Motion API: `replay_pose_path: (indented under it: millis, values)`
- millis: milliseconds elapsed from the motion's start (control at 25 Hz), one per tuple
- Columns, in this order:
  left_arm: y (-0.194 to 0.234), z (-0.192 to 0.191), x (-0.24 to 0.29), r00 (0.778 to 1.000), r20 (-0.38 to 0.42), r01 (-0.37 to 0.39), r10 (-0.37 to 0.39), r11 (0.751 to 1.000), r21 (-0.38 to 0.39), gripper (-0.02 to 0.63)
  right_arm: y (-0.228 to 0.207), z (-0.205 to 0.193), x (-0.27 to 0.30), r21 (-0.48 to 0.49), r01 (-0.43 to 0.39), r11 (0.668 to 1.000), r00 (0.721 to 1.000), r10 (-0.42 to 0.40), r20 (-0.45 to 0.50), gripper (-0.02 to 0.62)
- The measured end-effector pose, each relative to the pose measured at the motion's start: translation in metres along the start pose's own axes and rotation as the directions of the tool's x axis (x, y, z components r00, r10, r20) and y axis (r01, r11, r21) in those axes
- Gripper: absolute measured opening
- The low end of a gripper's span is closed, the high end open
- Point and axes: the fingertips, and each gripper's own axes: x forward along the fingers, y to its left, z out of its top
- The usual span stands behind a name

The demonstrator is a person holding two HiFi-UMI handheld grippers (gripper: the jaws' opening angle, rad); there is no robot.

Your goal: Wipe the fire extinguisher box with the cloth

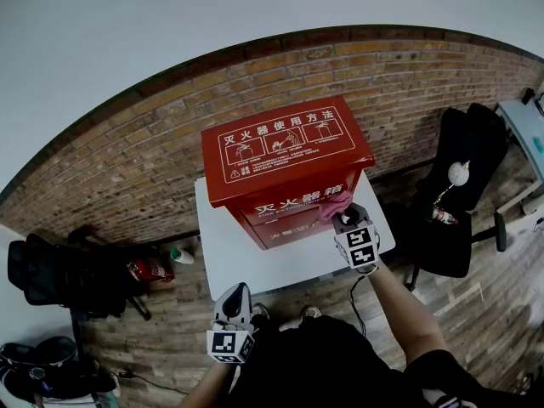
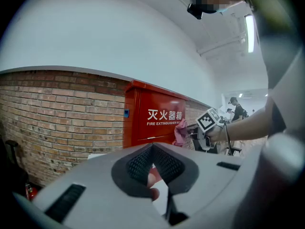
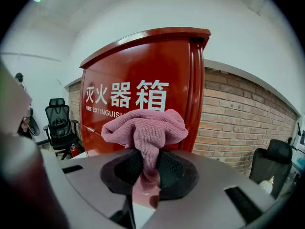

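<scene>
Right gripper view: my right tongs (image 3: pixel 145 173) clench pink cloth (image 3: pixel 145 128) against fire extinguisher box (image 3: pixel 138 66) (red); left tongs (image 2: pixel 155 173) clenched, empty.

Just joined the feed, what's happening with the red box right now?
A person's right gripper is shut on a bunched pink cloth and holds it at the front face of the red fire extinguisher box, which stands on a white table. The left gripper hangs low, shut and empty, away from the box.
</scene>
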Motion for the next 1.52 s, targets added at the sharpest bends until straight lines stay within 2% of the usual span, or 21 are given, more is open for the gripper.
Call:
replay_pose_path:
  millis: [480,800,1520]
  values:
    - [-0.003,-0.005,0.004,1.000,-0.014,0.005,-0.005,1.000,-0.007,0.017,-0.040,-0.018,-0.005,0.000,0.073,0.997,0.997,-0.073,-0.036,0.083]
    - [0.000,-0.006,0.004,1.000,-0.019,-0.005,0.005,1.000,-0.024,0.017,-0.040,-0.025,-0.002,-0.010,0.074,0.997,0.996,-0.075,-0.044,0.083]
    - [0.008,-0.012,-0.005,0.999,-0.027,-0.026,0.025,1.000,-0.017,0.017,-0.033,-0.076,0.018,-0.006,0.061,0.998,0.987,-0.061,-0.147,0.083]
